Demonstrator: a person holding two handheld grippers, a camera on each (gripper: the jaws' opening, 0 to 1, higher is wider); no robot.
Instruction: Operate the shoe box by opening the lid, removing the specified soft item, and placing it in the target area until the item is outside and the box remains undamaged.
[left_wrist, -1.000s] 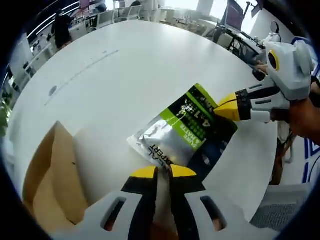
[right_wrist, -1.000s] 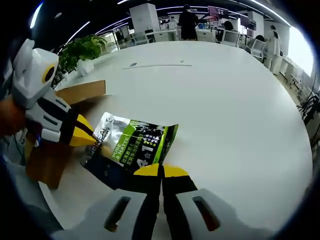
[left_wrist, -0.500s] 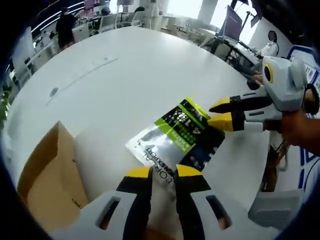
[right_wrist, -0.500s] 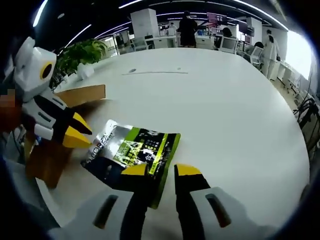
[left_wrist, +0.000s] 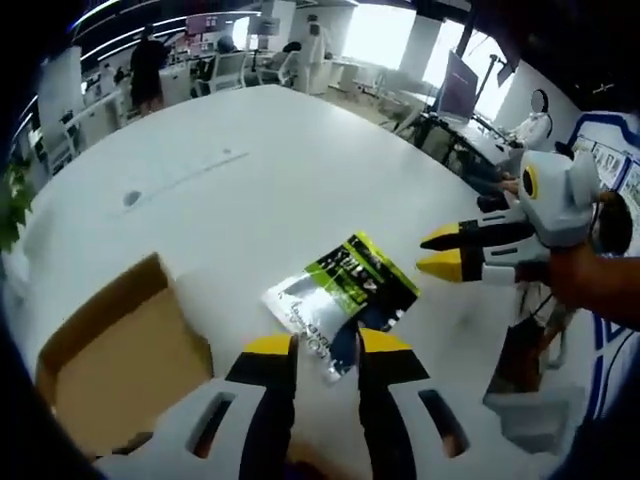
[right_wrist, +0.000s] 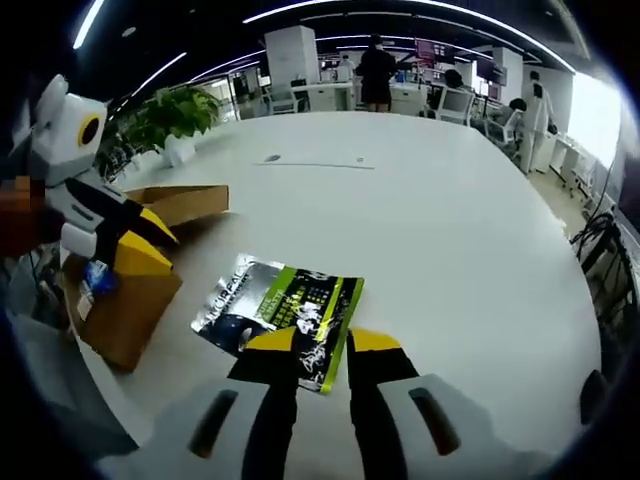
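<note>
Lying flat on the large white round bench (left_wrist: 250, 170) in the left gripper view is one soft foil pouch with a green, black and silver print (left_wrist: 340, 302), outside the box and free of both tools. One brown cardboard shoe box (left_wrist: 120, 365) stands at the lower left of this view, just beside the pouch but apart from it, its top open and its pale inner face exposed. The left tool (left_wrist: 327, 345), with yellow-tipped black jaws, rises from the bottom; its jaws are parted and empty, their tips hanging over the near edge of the pouch. The right tool (left_wrist: 440, 252) enters from the right, held by a hand (left_wrist: 600, 290); its two yellow tips are spread apart and grasp nothing, near the far corner of the pouch without touching it.

In the right gripper view the same pouch (right_wrist: 282, 318) lies on the bench (right_wrist: 440, 210), directly ahead of the right tool (right_wrist: 322, 342), whose jaws are released with a clear gap between them. The cardboard box (right_wrist: 130, 285) stands at the left, near the pouch. The left tool (right_wrist: 150, 245) shows above the box, yellow tips apart, empty. One potted green plant (right_wrist: 165, 112) stands at the far edge of the bench.
</note>
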